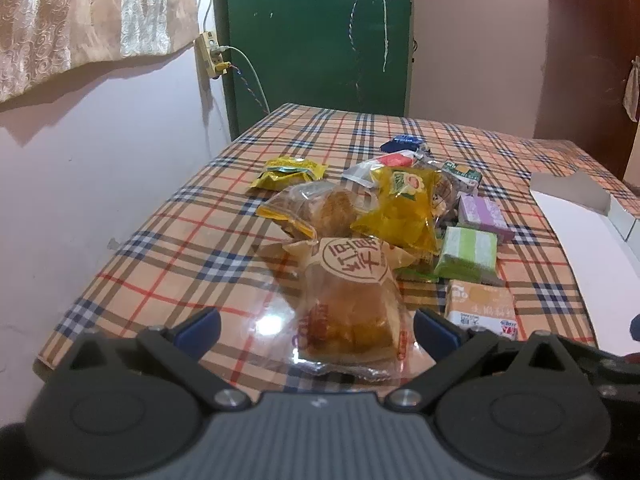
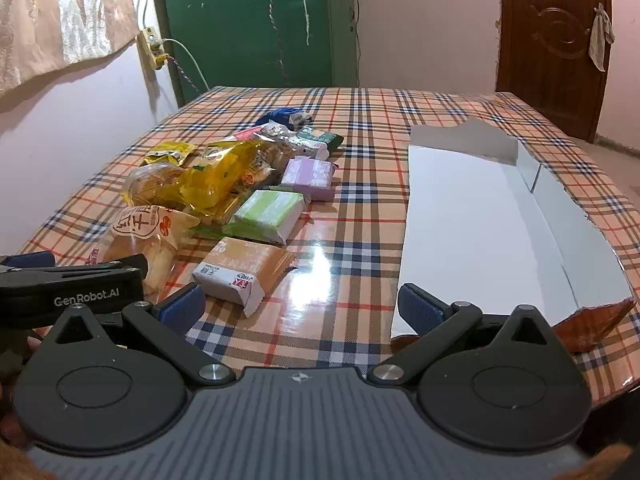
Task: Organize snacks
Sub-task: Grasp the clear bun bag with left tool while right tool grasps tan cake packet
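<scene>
A pile of snacks lies on the plaid table [image 1: 168,240]. My left gripper [image 1: 316,330] is open, its jaws on either side of a clear-wrapped bread bun [image 1: 352,308] at the near edge. Behind it are a yellow packet [image 1: 404,208], a second wrapped bun [image 1: 320,208], a green pack [image 1: 468,254], a purple pack [image 1: 484,214] and an orange pack [image 1: 480,308]. My right gripper [image 2: 300,306] is open and empty, above the table between the orange pack [image 2: 248,270] and a white open box [image 2: 480,220]. The left gripper [image 2: 72,284] shows at the left of the right wrist view.
A small yellow packet [image 1: 288,172] lies apart at the far left of the pile, and a blue packet [image 1: 404,144] at the back. A green cabinet [image 1: 316,36] stands behind the table. A wall socket with cables [image 1: 210,54] is on the left, a brown door [image 2: 556,40] on the right.
</scene>
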`<state>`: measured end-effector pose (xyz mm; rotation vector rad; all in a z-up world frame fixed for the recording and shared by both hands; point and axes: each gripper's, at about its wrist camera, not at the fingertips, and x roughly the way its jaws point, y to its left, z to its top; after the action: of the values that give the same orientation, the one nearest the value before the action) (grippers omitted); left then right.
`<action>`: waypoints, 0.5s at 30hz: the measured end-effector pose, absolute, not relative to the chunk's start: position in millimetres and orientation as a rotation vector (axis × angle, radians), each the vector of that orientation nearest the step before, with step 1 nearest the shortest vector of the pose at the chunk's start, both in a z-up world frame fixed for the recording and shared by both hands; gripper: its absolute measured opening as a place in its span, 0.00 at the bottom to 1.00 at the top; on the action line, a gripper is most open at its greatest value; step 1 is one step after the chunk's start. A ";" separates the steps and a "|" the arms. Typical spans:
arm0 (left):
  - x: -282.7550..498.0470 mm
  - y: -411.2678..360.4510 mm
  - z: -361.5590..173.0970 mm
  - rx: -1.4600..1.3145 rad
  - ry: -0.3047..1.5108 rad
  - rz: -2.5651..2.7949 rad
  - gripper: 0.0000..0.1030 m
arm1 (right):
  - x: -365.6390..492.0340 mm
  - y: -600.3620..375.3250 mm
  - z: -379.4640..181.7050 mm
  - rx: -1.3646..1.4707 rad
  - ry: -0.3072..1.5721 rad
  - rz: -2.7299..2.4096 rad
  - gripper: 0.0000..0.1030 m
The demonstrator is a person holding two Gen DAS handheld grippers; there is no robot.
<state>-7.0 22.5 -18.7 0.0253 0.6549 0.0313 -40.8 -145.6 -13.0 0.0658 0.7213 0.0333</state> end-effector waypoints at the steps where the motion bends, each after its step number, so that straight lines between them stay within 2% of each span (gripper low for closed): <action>1: -7.1 22.6 -17.8 0.023 0.651 0.029 0.98 | -40.2 -145.9 -13.0 0.070 0.721 0.031 1.00; 15: 4.1 18.7 -19.4 0.024 0.659 0.024 0.98 | -32.1 -139.3 -13.9 0.066 0.754 0.016 1.00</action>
<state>4.1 18.7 -19.4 0.0238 0.6588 0.0243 -32.1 -139.3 -13.9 0.0658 0.7536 0.0158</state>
